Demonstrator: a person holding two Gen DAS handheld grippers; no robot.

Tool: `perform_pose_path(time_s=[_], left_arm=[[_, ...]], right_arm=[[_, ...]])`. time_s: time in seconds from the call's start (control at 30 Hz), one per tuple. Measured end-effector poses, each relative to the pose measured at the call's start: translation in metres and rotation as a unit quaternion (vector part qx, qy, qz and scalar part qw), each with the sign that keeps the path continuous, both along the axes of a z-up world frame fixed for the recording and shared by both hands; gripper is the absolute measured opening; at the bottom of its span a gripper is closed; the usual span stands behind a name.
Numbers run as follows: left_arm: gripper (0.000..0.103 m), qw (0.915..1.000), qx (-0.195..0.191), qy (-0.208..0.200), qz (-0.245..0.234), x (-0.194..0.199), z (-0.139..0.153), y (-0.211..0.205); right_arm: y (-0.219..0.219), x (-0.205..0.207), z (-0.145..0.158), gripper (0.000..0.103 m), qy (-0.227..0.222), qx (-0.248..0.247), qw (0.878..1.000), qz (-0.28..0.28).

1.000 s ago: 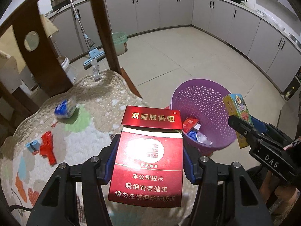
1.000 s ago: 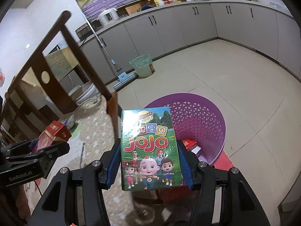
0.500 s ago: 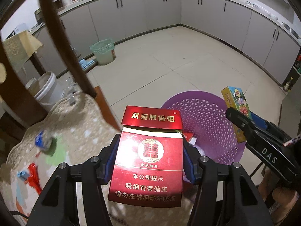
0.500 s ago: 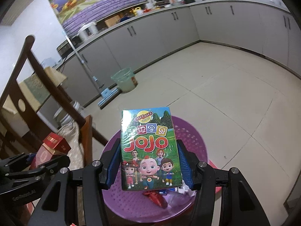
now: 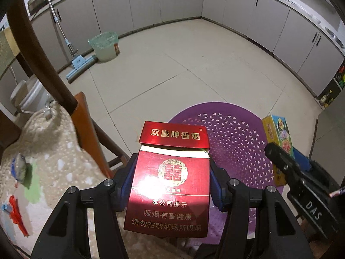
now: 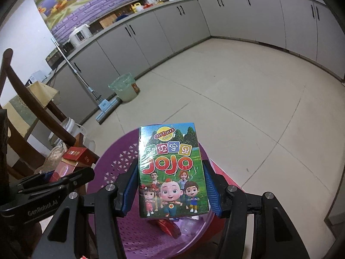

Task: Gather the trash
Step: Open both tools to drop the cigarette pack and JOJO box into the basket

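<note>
The pale tiled floor (image 5: pixel 183 69) is the biggest thing before me, wide and bare out to the grey cabinets (image 6: pixel 248 17) that curve round it. Only my right view shows the painted wall panel (image 6: pixel 86 2) and the crowded counter above those cabinets; only my left view shows the cream patterned cloth (image 5: pixel 54 172) with scraps of wrapper (image 5: pixel 16 213) lying on it.

The purple basket (image 5: pixel 232 138) sits on the floor below both my grippers, its rim open and free on the far side. In my right view I see a red wrapper (image 6: pixel 166 226) lying in its bottom, which the left view hides. A dark wooden chair (image 5: pixel 43 60) stands close on my left, its seat edge just beside the basket. A mop (image 6: pixel 86 86) and a lined bin (image 6: pixel 124 86) stand well apart by the cabinets.

My left gripper (image 5: pixel 171 183) is clamped on a red cigarette pack (image 5: pixel 170 185), lid flipped up, held near the basket's left rim. My right gripper (image 6: pixel 171 187) is clamped on a colourful cartoon box (image 6: pixel 172 172), held over the basket's opening.
</note>
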State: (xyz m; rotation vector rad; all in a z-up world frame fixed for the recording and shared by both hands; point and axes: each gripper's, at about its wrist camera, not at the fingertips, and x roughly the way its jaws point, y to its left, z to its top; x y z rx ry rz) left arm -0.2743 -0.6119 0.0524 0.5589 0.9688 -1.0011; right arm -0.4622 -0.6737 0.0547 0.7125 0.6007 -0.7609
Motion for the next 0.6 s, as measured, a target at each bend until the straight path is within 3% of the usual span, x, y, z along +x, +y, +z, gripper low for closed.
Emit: perform_pose_path(time_s=[0.33,0.6], left_arm=[[0.057,0.9998,0.009,0.017,0.003,0.004,-0.016,-0.01],[0.058,0.9999,0.003,0.013,0.0,0.002,-0.011,-0.005]], right_arm=[[-0.002,0.006,-0.007,0.06,0.01,0.007,1.0,0.001],[-0.002,0.007,-0.004,0.061,0.006,0.005,1.0,-0.009]])
